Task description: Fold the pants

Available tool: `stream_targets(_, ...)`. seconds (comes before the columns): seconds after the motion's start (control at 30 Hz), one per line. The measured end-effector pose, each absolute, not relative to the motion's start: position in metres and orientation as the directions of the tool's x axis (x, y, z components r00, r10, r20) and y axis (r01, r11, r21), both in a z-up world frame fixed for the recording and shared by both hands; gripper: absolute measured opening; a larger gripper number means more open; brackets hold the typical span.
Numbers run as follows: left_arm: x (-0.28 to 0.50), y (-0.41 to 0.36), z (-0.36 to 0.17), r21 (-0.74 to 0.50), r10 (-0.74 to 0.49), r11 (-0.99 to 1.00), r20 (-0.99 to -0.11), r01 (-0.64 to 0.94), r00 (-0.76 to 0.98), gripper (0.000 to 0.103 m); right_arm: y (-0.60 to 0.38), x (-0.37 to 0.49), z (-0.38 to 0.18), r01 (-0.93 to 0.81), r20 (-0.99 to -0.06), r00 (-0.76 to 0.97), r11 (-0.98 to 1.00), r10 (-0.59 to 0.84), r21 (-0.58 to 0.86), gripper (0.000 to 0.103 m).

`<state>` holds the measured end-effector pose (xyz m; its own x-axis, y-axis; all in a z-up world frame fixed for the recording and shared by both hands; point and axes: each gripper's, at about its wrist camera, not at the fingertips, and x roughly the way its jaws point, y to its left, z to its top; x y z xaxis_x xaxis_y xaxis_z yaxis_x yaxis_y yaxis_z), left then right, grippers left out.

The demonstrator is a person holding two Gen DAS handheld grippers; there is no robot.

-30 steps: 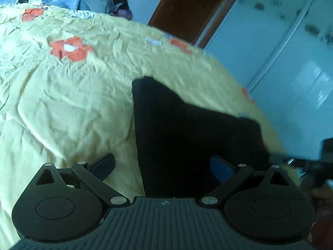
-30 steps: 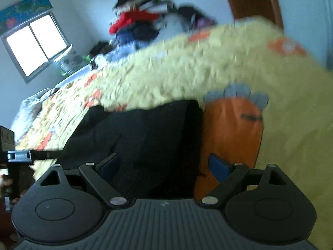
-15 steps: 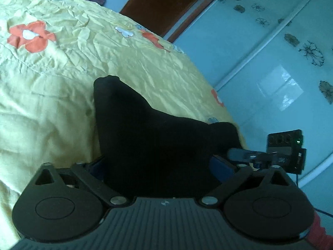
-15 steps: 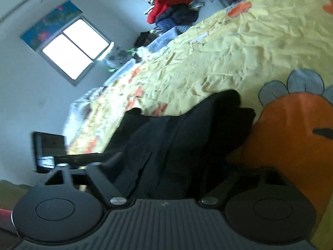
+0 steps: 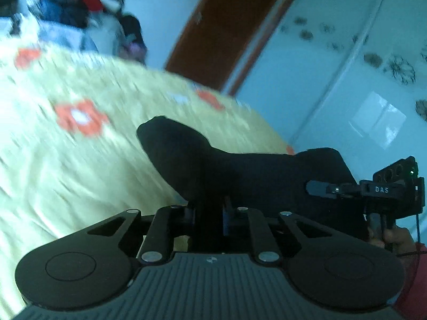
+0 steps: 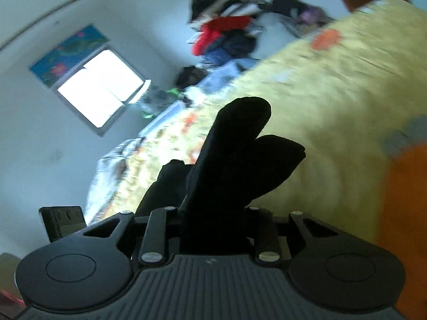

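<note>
The black pants [image 5: 240,170] hang between both grippers above the yellow flowered bedspread [image 5: 66,160]. My left gripper [image 5: 208,213] is shut on one edge of the pants, its jaws close together with the cloth bunched between them. My right gripper [image 6: 213,221] is shut on the other edge of the pants [image 6: 234,160], which stand up in two dark folds in front of it. The right gripper [image 5: 320,188] also shows at the right of the left wrist view, holding the cloth. The fingertips of both are hidden by the fabric.
A heap of clothes [image 6: 229,34] lies at the far end of the bed. A brown door [image 5: 234,26] and pale wardrobe doors [image 5: 360,80] stand beyond the bed. A window [image 6: 98,90] is on the left wall. An orange carrot print [image 6: 405,200] marks the bedspread.
Both grippers have closed on the pants' edges and lifted them off the bedspread. Both cameras are in motion and the background is blurred.
</note>
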<state>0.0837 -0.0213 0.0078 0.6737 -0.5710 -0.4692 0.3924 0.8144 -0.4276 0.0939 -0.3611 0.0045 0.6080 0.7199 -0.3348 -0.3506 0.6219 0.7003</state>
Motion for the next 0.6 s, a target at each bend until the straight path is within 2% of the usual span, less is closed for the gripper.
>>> stream_targets(0.1,0.097,0.008,0.030,-0.389,-0.514,0.849,-0.447,0.358,0.732,0.017,-0.333,0.125,0.018,-0.404,-0.311,0.588,0.605,0.747,0.686,0.027)
stream_targets(0.2,0.119,0.027,0.043,-0.312,-0.430,0.898,-0.470,0.311,0.771,0.017,-0.301,0.163,0.018,-0.414,-0.294,0.575,0.582,0.763,0.700,0.027)
stream_targets(0.3,0.150,0.043,0.035,-0.273,-0.352,0.932,-0.525,0.238,0.775,0.018,-0.268,0.201,0.004,-0.373,-0.356,0.574,0.622,0.738,0.688,0.031)
stream_targets(0.37,0.174,0.051,0.014,-0.245,-0.282,0.956,-0.601,0.164,0.748,0.025,-0.246,0.223,-0.014,-0.293,-0.488,0.587,0.732,0.646,0.615,0.040)
stream_targets(0.43,0.184,0.061,-0.003,-0.174,-0.181,0.981,-0.665,0.085,0.724,0.039,-0.234,0.232,-0.027,-0.221,-0.603,0.609,0.840,0.515,0.495,0.048)
stream_targets(0.47,0.182,0.066,-0.006,-0.145,-0.134,0.988,-0.675,0.047,0.726,0.042,-0.233,0.230,-0.028,-0.219,-0.614,0.635,0.871,0.469,0.439,0.052)
stream_targets(0.5,0.174,0.074,-0.005,-0.147,-0.125,0.988,-0.658,0.036,0.743,0.048,-0.238,0.221,-0.025,-0.233,-0.577,0.672,0.871,0.465,0.432,0.053)
stream_targets(0.57,0.155,0.078,0.007,-0.109,-0.076,0.994,-0.610,0.011,0.788,0.050,-0.254,0.204,-0.015,-0.202,-0.512,0.749,0.881,0.420,0.428,0.053)
stream_targets(0.6,0.150,0.075,0.014,-0.077,-0.060,0.997,-0.600,0.016,0.798,0.056,-0.257,0.196,-0.007,-0.187,-0.490,0.787,0.902,0.374,0.389,0.053)
